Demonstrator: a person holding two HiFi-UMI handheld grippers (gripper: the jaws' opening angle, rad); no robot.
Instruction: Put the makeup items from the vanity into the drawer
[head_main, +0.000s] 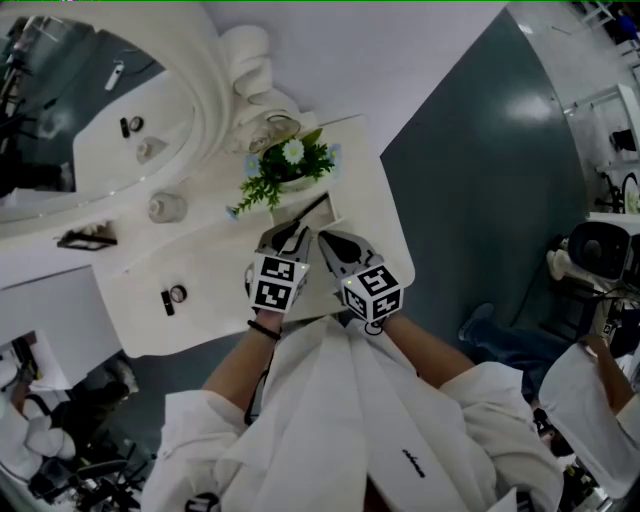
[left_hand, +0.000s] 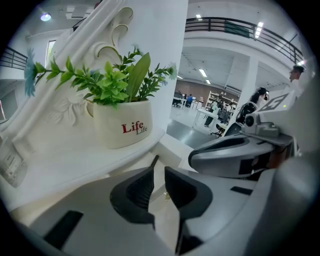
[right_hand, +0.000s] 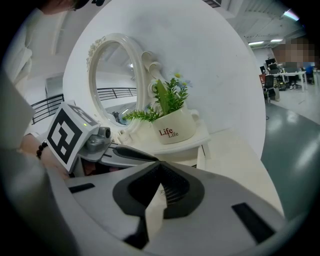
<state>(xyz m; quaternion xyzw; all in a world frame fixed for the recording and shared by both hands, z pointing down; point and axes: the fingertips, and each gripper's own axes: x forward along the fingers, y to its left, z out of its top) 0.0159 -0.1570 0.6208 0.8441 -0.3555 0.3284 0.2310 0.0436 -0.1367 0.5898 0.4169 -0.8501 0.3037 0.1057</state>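
Fingers (left_hand: 141, 186) of your left gripper (left_hand: 159, 172) stand a little apart. There is a thin gap between them and nothing is pressed in it. Your right gripper (right_hand: 159, 164) has its fingers together, tips touching, and it holds nothing.

From the head view, your two grippers sit side by side, very close, over the right end of the white vanity (head_main: 215, 268). Both point at the small drawer (head_main: 322, 215). The drawer is pulled out a bit from under a raised shelf (head_main: 350, 165) at the vanity's back right corner. A white plant pot (left_hand: 121, 127) with green leaves and red letters stands on that shelf. The big mirror (head_main: 100, 150) with its curly white frame stands along the back edge.

The makeup items are out on the vanity top, not in the drawer. A little round makeup pot (head_main: 178, 293) and a small black tube (head_main: 167, 302) lie just beside each other near the front left corner. A glass jar (head_main: 166, 207) stands at the back edge, by the mirror. A dark flat thing (head_main: 86, 239) lies at the back left, and you cannot tell what it is. All of these are well apart from the drawer and from your grippers.
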